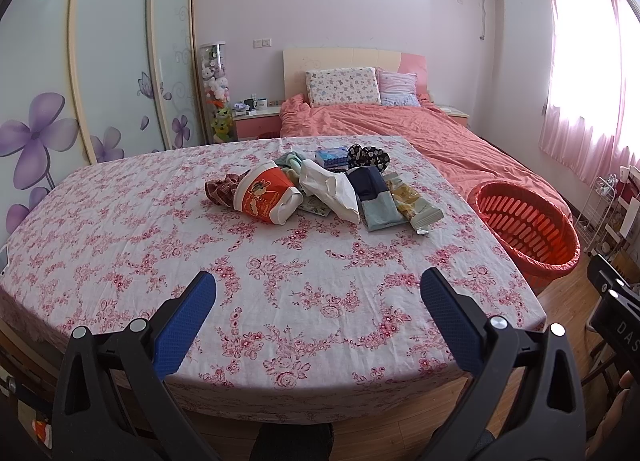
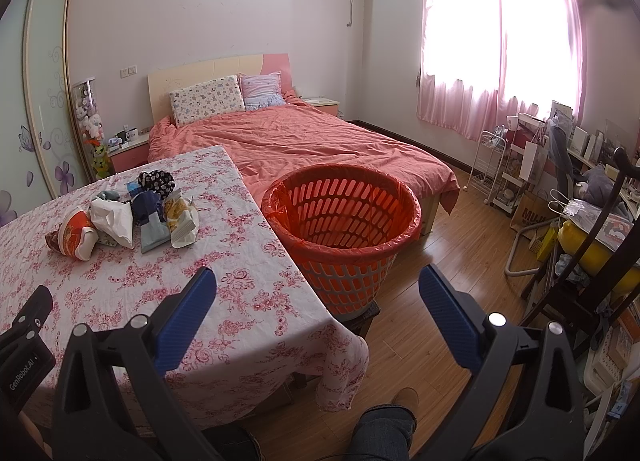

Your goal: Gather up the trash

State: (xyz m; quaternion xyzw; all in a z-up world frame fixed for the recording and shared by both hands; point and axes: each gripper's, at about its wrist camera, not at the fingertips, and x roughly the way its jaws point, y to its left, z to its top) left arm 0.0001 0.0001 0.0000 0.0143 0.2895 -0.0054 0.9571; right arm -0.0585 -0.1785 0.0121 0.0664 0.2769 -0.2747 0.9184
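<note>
On the floral tablecloth (image 1: 280,301), one trash pile (image 1: 320,189); beside it, one orange basket (image 2: 344,221); left gripper (image 1: 318,289) and right gripper (image 2: 318,289) both spread, empty

tablecloth (image 1: 280,281) is white with a pink-red floral print; the basket (image 2: 344,257) is pale with an orange-red liner bag; the tipped cup (image 1: 266,197) is red-orange and white with a cartoon figure; snack wrapper (image 1: 416,207) silver and yellow; a white bag (image 1: 328,189) next to a navy and light-blue pouch (image 1: 376,201); bedspread (image 2: 320,141) salmon pink; curtains (image 2: 500,41) sheer pink; gripper pads (image 1: 184,325) textured blue on black arms; wardrobe doors (image 1: 40,133) have purple flowers
</note>
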